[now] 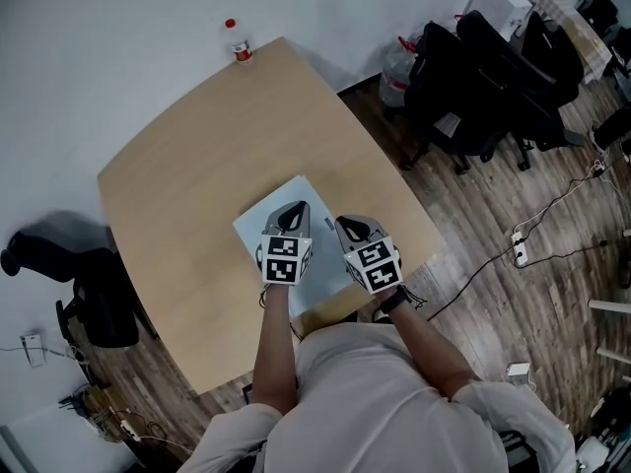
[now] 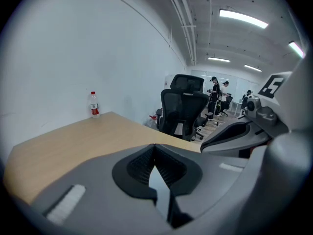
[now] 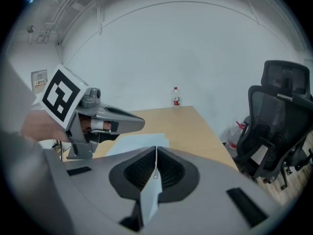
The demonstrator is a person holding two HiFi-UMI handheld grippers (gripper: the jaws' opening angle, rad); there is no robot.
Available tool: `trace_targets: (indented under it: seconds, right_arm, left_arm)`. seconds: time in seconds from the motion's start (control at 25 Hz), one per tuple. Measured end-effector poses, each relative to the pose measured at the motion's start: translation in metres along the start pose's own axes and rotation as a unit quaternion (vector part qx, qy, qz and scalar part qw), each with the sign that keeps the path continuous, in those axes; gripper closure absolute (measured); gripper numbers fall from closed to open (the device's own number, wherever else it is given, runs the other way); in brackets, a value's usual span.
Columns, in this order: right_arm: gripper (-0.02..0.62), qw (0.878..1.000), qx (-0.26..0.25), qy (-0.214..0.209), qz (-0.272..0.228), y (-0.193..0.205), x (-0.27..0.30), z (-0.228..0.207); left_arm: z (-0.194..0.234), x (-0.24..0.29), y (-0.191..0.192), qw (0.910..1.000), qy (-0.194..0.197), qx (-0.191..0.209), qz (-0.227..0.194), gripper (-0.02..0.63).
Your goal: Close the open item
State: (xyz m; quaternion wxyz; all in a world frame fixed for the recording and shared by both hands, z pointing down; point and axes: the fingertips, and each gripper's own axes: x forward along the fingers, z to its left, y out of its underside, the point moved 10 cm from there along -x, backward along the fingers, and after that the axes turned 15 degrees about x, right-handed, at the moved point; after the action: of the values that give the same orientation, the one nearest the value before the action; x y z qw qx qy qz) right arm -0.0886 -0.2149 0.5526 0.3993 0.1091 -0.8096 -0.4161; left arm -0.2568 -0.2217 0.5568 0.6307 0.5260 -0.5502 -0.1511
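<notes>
A flat pale blue pouch (image 1: 274, 227) lies on the wooden table (image 1: 177, 166) near its front edge. Both grippers are raised over it, side by side. My left gripper (image 1: 293, 209) (image 2: 155, 153) has its jaws pressed together on a thin sheet edge of the pouch. My right gripper (image 1: 346, 224) (image 3: 156, 156) is shut on a pale blue edge that carries a small tab like a zipper pull. The rest of the pouch (image 3: 134, 143) shows beyond the right jaws, under the left gripper (image 3: 110, 124).
A small water bottle with a red cap (image 1: 237, 43) (image 2: 94, 105) (image 3: 176, 97) stands at the table's far corner. Black office chairs (image 1: 473, 77) (image 2: 182, 109) (image 3: 279, 126) stand off to the right, and another (image 1: 94, 294) to the left. Cables cross the wood floor (image 1: 523, 244).
</notes>
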Motion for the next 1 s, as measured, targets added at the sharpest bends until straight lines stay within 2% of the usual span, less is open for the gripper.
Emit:
trace_targets:
  seconds: [0.32, 0.68, 1.0]
  right_arm:
    - [0.581, 0.999, 0.005, -0.005, 0.04, 0.024, 0.016, -0.002]
    - [0.581, 0.997, 0.008, 0.001, 0.077, 0.044, 0.025, -0.011]
    - [0.581, 0.996, 0.005, 0.007, 0.092, 0.048, 0.025, -0.016]
  left_arm:
    - [0.001, 0.023, 0.023, 0.9984, 0.033, 0.013, 0.044, 0.597]
    - [-0.006, 0.047, 0.032, 0.9949, 0.069, 0.029, 0.067, 0.597]
    - [-0.01, 0.055, 0.042, 0.9931, 0.08, 0.024, 0.083, 0.597]
